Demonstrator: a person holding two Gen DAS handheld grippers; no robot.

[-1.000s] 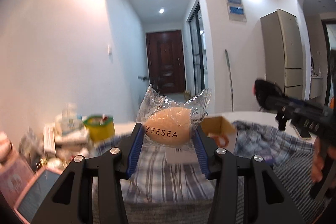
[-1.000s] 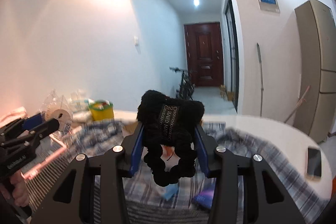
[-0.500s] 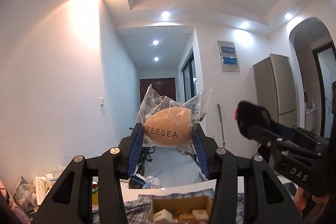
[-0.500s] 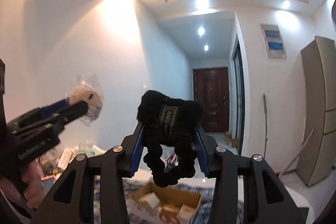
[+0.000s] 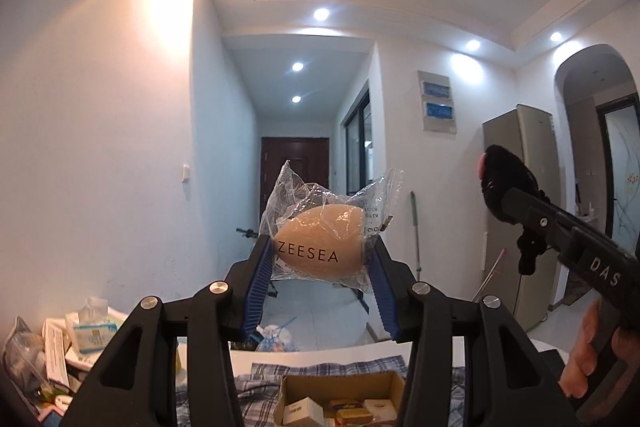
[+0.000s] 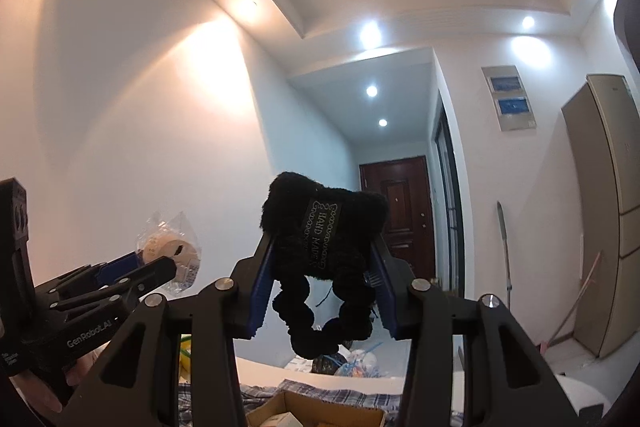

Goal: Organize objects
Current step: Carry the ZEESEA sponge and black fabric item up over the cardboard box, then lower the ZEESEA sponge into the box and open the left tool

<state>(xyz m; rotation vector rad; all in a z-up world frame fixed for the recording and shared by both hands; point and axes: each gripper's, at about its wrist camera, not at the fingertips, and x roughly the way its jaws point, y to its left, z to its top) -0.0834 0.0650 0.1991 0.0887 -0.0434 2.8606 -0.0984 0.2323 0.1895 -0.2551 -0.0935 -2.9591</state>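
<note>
two grippers are being carried side by side, high above the table, each with one item in its jaws. the left gripper [image 5: 320,263] is squeezing a beige zeesea makeup sponge [image 5: 320,245] in its crinkled clear wrapper, the blue pads pressing on the sponge's two ends so the printed side is facing the camera. the right gripper [image 6: 320,267] is clamping a black fuzzy hand-made scrunchie [image 6: 322,239] by its thick top, letting the looped part dangle below the pads; the soft pile is probably giving the jaws an easy hold.

both items are likely being held up this way so they are clearing the walls of the open cardboard box [image 5: 340,385], which is sitting below on a plaid cloth [image 5: 256,383] with small packets already lying inside. the box is probably where they are heading.

room for moving is looking generous in the air, with nothing between the grippers. lower down it is tightening: a heap of packets and bags [image 5: 60,347] is crowding the table's left side, and the box is partly filled, so each item is needing a free spot inside.
</note>
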